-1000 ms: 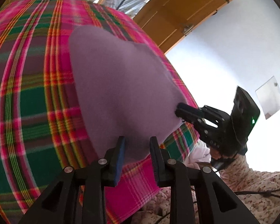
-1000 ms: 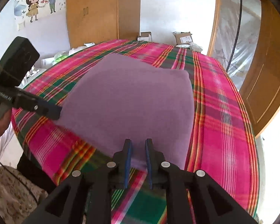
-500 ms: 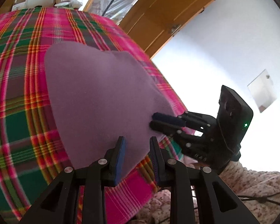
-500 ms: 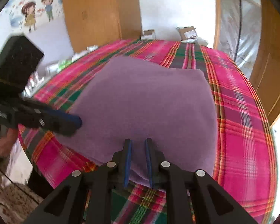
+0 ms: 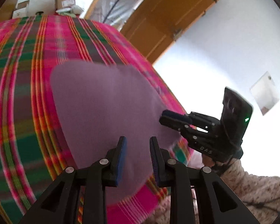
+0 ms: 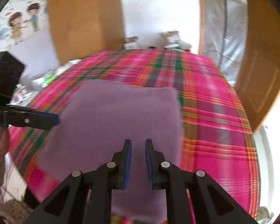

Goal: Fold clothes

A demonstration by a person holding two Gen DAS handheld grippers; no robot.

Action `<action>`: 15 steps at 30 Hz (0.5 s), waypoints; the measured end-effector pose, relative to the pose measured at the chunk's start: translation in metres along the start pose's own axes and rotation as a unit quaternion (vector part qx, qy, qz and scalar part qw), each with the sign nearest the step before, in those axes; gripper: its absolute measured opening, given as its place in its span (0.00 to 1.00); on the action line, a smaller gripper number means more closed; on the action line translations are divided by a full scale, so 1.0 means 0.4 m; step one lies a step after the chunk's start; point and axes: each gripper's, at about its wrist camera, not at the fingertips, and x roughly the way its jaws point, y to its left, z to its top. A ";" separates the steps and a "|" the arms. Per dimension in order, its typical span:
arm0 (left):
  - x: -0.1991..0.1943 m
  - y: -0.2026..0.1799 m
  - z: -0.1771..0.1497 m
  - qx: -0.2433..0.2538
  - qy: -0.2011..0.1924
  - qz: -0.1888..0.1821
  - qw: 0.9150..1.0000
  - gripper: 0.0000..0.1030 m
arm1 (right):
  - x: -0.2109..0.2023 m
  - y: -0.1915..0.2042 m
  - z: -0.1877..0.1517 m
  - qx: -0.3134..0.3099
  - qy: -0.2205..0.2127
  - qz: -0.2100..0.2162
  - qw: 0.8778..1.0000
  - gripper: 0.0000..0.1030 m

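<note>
- Plaid bedspread (image 6: 214,112) in pink, green and orange covers a bed that fills most of both views.
- Behind the bed stands a white wall, with a wooden wardrobe (image 6: 84,18) to the left of it in the right wrist view.
- Beside the wardrobe, a cartoon sticker (image 6: 22,24) of 2 children is on the wall.
- Cardboard boxes (image 5: 64,0) sit on the floor past the far end of the bed.
- An open wooden door (image 5: 168,18) stands to the bed's right side, next to a sheet of clear plastic (image 5: 112,3).
- A folded purple cloth (image 6: 121,115) lies flat on the bedspread, near the bed's front edge, roughly rectangular with rounded corners.
- The left gripper (image 5: 138,149) hovers over the near edge of the cloth, its 2 blue-padded fingers (image 5: 121,153) apart with a clear gap, and nothing pinched between them.
- The right gripper (image 6: 138,153) hovers over the cloth's near edge too, jaws closer together but with a gap; no cloth is caught between the pads.
- Seen from the left wrist, the right gripper's tips reach over the cloth's right edge; whether they touch it I cannot tell.
- A floral sleeve (image 5: 252,186) leads to the hand holding the right gripper.
- Both views are blurred, so fine detail on the cloth is lost.
</note>
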 end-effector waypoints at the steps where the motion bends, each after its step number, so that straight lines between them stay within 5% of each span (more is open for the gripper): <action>1: 0.005 0.013 0.011 -0.007 -0.001 0.012 1.000 0.26 | 0.015 -0.019 0.004 0.013 0.007 -0.002 1.000 0.14; 3: 0.023 0.047 0.025 -0.028 0.004 0.043 0.999 0.26 | 0.030 -0.034 0.003 0.025 0.013 0.009 1.000 0.14; 15: 0.047 0.094 -0.008 -0.053 -0.011 0.024 0.998 0.26 | 0.054 -0.025 -0.031 0.016 0.005 -0.002 1.000 0.15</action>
